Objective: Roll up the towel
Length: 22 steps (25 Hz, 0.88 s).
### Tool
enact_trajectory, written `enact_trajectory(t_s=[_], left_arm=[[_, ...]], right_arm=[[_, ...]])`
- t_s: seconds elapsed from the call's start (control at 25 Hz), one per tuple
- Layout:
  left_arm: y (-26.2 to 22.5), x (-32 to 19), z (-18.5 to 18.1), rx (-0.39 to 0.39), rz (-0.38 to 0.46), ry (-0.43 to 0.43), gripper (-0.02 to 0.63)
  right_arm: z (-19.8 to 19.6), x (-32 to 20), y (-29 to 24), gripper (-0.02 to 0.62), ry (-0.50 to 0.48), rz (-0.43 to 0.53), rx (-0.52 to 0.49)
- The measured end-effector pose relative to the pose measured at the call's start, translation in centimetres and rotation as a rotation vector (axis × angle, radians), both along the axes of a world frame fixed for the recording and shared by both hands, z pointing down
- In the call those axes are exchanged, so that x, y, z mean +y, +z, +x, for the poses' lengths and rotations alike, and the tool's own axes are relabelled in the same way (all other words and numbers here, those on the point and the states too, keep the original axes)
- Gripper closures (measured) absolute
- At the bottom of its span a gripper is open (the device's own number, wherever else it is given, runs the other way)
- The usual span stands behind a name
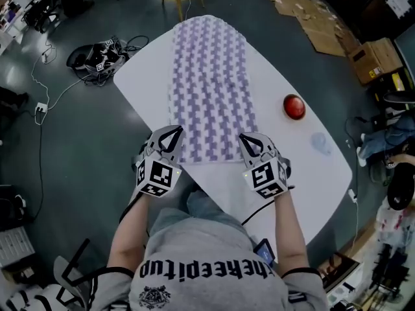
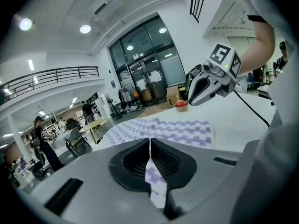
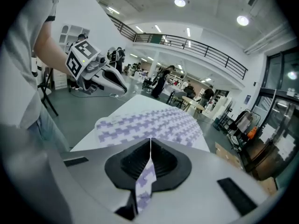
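Towel [image 1: 211,89] lies flat on the surface [image 1: 146,76], stretching away ahead of both grippers. We have our left gripper [image 1: 172,133] and right gripper [image 1: 246,139] each pinched tight on a near corner. Holding both ends should let the near edge turn over evenly to start the roll.

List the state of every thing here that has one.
towel: spread flat along the table, not yet rolled.
left gripper: shut on the towel's near edge.
right gripper: shut on the towel's near edge.
red dome: sitting on the table, apart from the towel.
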State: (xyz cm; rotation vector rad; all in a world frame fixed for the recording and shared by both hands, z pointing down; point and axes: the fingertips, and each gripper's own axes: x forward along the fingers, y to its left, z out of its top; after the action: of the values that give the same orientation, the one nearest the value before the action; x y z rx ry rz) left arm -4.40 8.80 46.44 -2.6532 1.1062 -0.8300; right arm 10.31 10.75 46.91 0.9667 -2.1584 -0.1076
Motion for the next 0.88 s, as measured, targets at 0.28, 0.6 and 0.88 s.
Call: enact_trajectory(t_s=[0.28, 0.6, 0.88], left_arm=[[6.3, 3.6, 0.6, -0.188, -0.109, 0.154, 0.612], [12.6, 5.9, 0.3, -0.356, -0.257, 0.313, 0.48], [16.2, 7.3, -1.5, -0.454, -0.362, 0.347, 0.432]], right_arm=[[0.4, 2.8, 5.8, 0.589, -0.077, -0.126, 0.093], [1.7, 3.6, 11.4, 0.527, -0.175, -0.249, 0.206], [3.6, 5.1, 15.3, 0.479, -0.242, -0.358, 0.305]])
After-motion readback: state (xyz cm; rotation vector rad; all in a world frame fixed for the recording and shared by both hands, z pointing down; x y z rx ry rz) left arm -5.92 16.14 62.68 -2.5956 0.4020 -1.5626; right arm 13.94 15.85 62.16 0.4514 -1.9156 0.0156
